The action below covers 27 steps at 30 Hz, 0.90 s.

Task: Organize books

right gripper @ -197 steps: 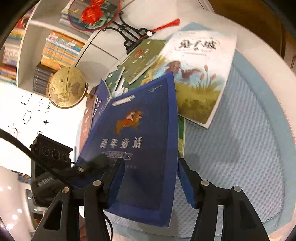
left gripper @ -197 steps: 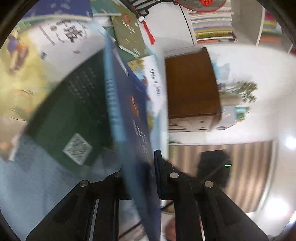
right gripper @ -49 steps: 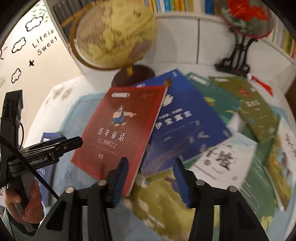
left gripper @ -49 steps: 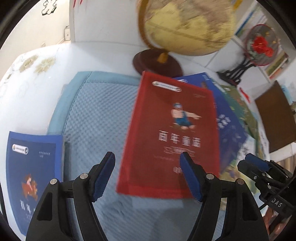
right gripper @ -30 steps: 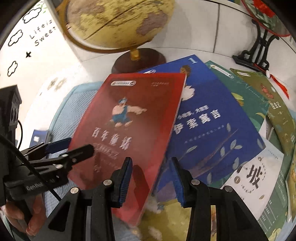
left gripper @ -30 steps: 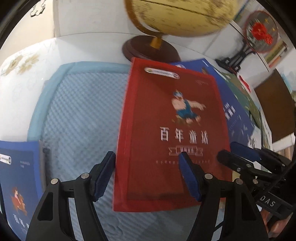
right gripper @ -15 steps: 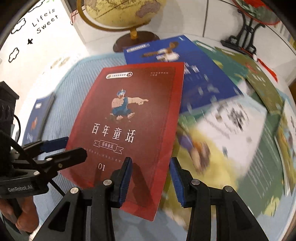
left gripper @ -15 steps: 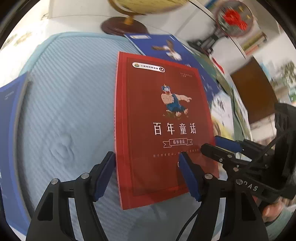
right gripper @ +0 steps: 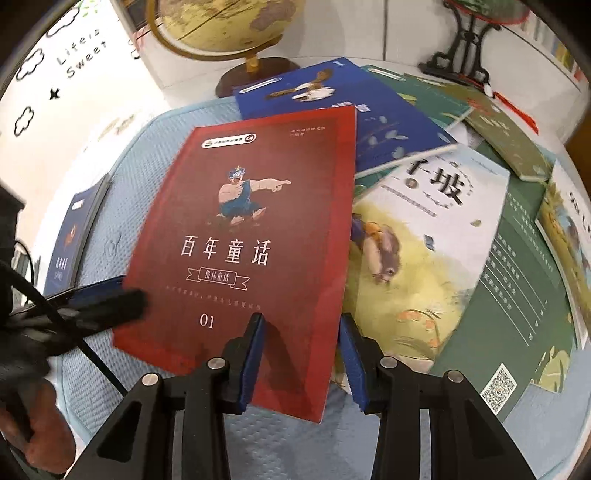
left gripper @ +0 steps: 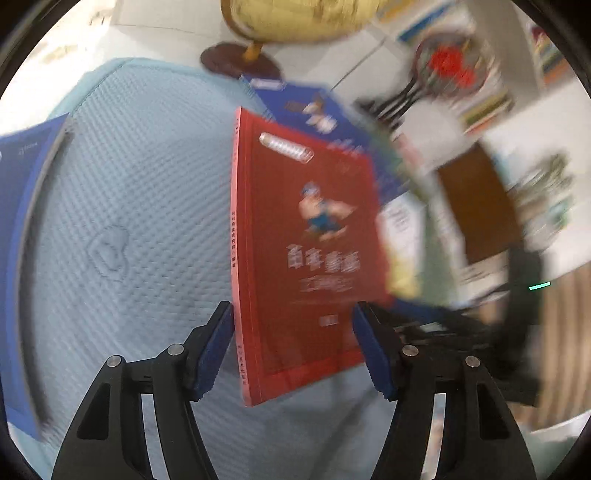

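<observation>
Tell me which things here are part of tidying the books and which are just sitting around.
Part of the job: red book; blue book half under it; white and yellow book; green books; dark blue book set apart at the mat's edge.

Just lying about: globe; fan stand; blue mat.

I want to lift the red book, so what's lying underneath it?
The red book overlaps a blue book and a yellow-and-white book, and rests partly on the light blue mat. Whatever lies beneath its middle is covered.
</observation>
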{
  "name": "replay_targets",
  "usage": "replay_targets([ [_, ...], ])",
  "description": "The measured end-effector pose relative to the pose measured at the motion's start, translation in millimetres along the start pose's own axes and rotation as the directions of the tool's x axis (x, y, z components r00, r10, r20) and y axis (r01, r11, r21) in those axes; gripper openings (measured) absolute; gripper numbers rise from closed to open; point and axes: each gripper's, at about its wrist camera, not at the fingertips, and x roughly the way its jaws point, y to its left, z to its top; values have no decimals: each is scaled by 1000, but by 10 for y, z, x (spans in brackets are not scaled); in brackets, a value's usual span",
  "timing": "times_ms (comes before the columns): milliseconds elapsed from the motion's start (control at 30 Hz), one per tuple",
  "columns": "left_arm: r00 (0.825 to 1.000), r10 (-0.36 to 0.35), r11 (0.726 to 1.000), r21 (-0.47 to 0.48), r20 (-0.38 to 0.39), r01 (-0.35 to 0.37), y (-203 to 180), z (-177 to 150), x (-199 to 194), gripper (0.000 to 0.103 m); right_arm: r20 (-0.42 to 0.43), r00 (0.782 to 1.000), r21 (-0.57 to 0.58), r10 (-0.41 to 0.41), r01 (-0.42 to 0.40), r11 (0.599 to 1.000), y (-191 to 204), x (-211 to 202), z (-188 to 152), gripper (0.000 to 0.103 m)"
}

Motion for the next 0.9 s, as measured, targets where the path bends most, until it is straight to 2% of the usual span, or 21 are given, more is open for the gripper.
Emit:
replay_targets([
  [67, 995, -93, 995, -18, 34, 93, -39, 8, -123, 62, -1, 999, 33, 46, -46, 998, -95, -10, -7, 40],
  [133, 989, -140, 990, -26, 52, 141, -96, 13, -144, 62, -2, 996, 65, 89, -88, 994, -185, -19, -13, 40],
  [200, 992, -118, 993, -21, 47, 119, -145, 6, -60, 60, 0, 992, 98, 126, -125, 987, -260, -17, -11, 40],
  [267, 998, -59, 998, -11, 31, 59, -149, -20, 32, 48, 2, 988, 123, 155, -154, 980, -330, -16, -18, 40],
  [300, 999, -40, 999, -5, 20, 40, -133, -28, 69, 38, 3, 988, 124, 157, -157, 980, -337, -16, -20, 40],
  [333, 999, -35, 999, -8, 0, 35, -114, -36, 120, 28, 4, 988, 119, 155, -155, 981, -337, -20, -23, 40],
  [400, 998, -49, 998, -30, -26, 49, -101, -40, 238, 18, 5, 988, 103, 151, -151, 983, -303, -12, -14, 40],
  [533, 998, -35, 999, -32, -43, 33, -182, -43, 398, 14, 4, 987, 97, 162, -162, 982, -323, -27, -25, 40],
  [633, 993, -107, 992, -76, -39, 104, -233, -26, 391, 13, -16, 982, 118, 187, -184, 976, -372, -66, -28, 41],
  [733, 978, -206, 970, -130, -12, 203, -242, 1, 284, 14, -12, 973, 145, 229, -225, 964, -445, -172, -12, 42],
  [833, 953, -304, 937, -178, 16, 302, -240, 49, 214, 14, 19, 940, 222, 342, -337, 915, -625, -290, -4, 54],
  [900, 941, -338, 919, -206, 26, 336, -241, 63, 215, 14, 48, 908, 286, 416, -412, 865, -757, -299, -18, 57],
])
